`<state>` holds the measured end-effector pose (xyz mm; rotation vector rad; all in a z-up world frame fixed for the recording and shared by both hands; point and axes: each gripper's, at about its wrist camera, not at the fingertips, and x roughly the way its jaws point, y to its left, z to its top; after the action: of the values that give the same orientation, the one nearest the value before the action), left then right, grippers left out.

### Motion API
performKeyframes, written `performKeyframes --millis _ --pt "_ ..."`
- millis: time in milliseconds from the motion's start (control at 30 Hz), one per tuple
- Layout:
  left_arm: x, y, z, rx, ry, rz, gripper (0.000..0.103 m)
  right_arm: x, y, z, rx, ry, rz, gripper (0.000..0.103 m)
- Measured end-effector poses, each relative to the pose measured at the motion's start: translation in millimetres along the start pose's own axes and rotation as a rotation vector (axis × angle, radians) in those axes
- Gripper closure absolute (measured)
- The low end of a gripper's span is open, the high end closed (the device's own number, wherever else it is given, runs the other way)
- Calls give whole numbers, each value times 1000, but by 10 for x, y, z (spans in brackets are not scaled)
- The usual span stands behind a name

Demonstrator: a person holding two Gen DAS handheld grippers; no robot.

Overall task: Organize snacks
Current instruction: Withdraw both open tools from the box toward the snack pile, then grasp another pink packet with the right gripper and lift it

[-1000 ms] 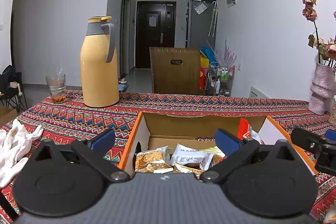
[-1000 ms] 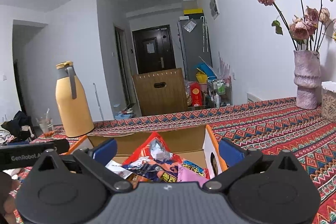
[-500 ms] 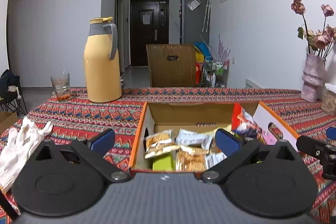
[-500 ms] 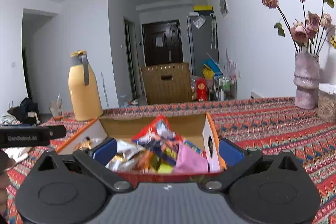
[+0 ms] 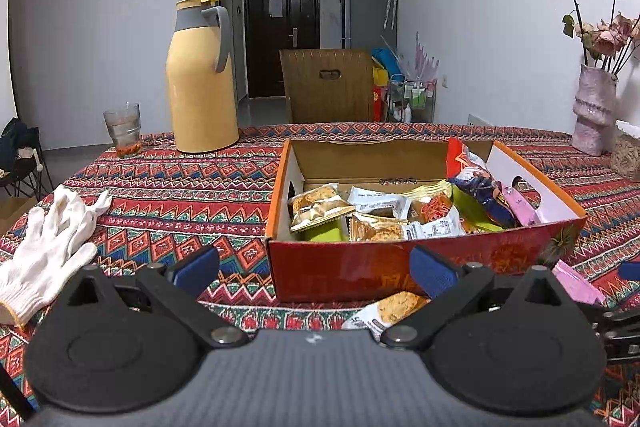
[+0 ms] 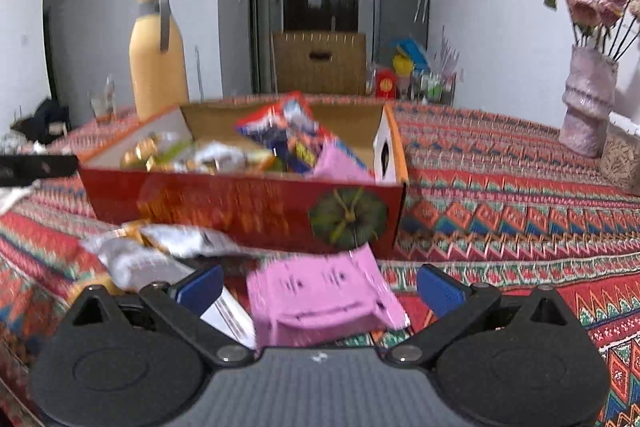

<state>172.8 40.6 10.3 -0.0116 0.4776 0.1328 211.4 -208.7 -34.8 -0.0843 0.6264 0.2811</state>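
Note:
An open red-and-orange cardboard box (image 5: 400, 269) (image 6: 240, 205) holds several snack packets on the patterned tablecloth. My left gripper (image 5: 316, 273) is open and empty, in front of the box's near wall. A biscuit packet (image 5: 388, 311) lies on the cloth just ahead of it. My right gripper (image 6: 318, 285) is open, with a pink packet (image 6: 320, 297) lying between its fingers on the cloth. Silver-and-gold packets (image 6: 160, 251) lie to its left. A pink packet's corner (image 5: 576, 281) shows in the left wrist view.
A yellow thermos jug (image 5: 202, 75) and a glass (image 5: 123, 129) stand at the back left. White gloves (image 5: 56, 231) lie at the left. A pink vase of dried roses (image 5: 592, 111) (image 6: 586, 99) and a woven basket (image 6: 622, 163) stand at the right.
Both grippers have pulled back from above the box toward the table's near side. The box's front wall and loose packets in front of it have come into view.

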Motion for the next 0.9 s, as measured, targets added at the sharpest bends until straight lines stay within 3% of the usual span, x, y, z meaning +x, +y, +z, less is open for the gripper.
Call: performKeyframes --millis 367,633,800,900 --pt "-108 11 -102 -12 29 5 0 524 -28 68 -1 169 -1 0" --pt "-137 25 -131 -22 38 2 0 563 -13 70 35 150 -32 0" --pt "-144 21 -158 -28 48 -3 0 565 -36 83 27 153 -9 0" --pt "-157 18 -173 -30 52 -5 0 485 -21 84 17 137 6 17"
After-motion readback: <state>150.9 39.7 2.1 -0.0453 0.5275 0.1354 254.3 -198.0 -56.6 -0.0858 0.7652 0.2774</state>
